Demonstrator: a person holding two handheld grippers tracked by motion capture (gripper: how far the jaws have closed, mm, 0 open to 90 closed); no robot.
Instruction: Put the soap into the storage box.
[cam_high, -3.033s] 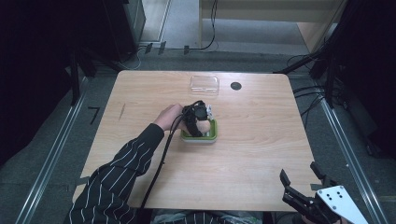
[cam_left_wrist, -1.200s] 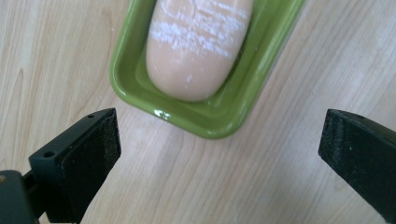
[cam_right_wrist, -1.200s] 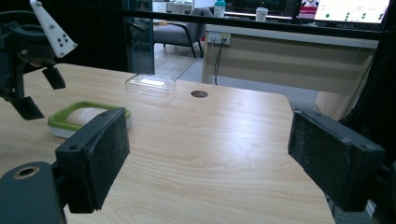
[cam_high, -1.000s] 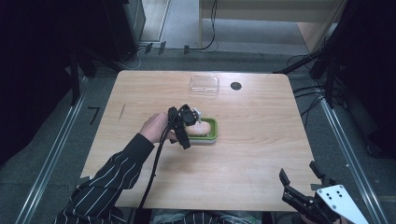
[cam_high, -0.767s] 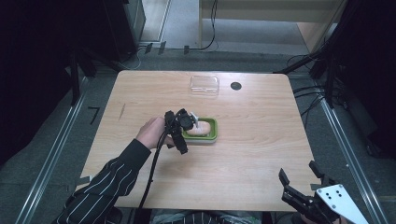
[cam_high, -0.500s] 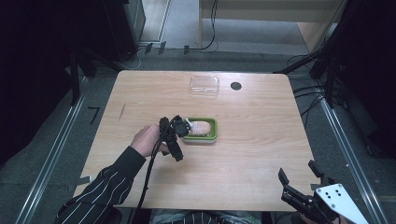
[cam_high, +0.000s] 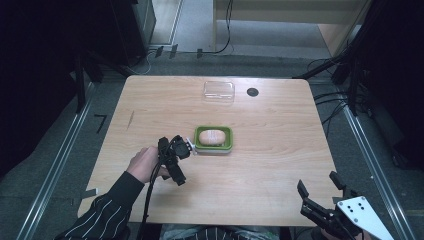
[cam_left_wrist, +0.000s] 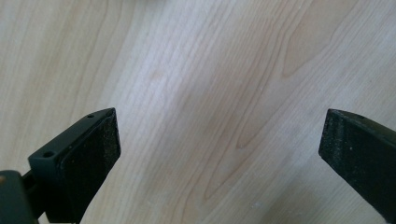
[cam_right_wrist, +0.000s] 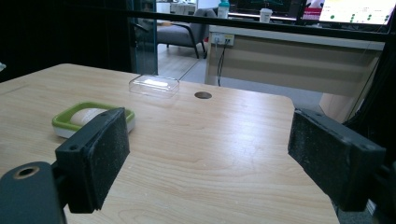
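A green-rimmed soap dish (cam_high: 229, 134) sits mid-table with a pale bar of soap (cam_high: 211, 136) lying in it. Just left of the dish, a hand in a striped sleeve holds my left gripper (cam_high: 172, 167) apart from it. In the left gripper view the left gripper (cam_left_wrist: 219, 154) has its jaws wide open over bare wood with nothing between them. My right gripper (cam_high: 316, 182) stands open past the table's near right corner. In the right gripper view the right gripper (cam_right_wrist: 210, 154) holds nothing, and it looks across the table at the dish (cam_right_wrist: 60, 120) and the soap (cam_right_wrist: 86, 114).
A clear plastic lid (cam_high: 219, 91) lies at the back of the table beside a round black hole (cam_high: 252, 92); the right gripper view shows the lid (cam_right_wrist: 154, 86) and the hole (cam_right_wrist: 202, 95) too. Metal rails run along both sides of the table.
The left gripper has drawn back from over the dish toward the near left. The soap stays in the dish. The right gripper has not moved.
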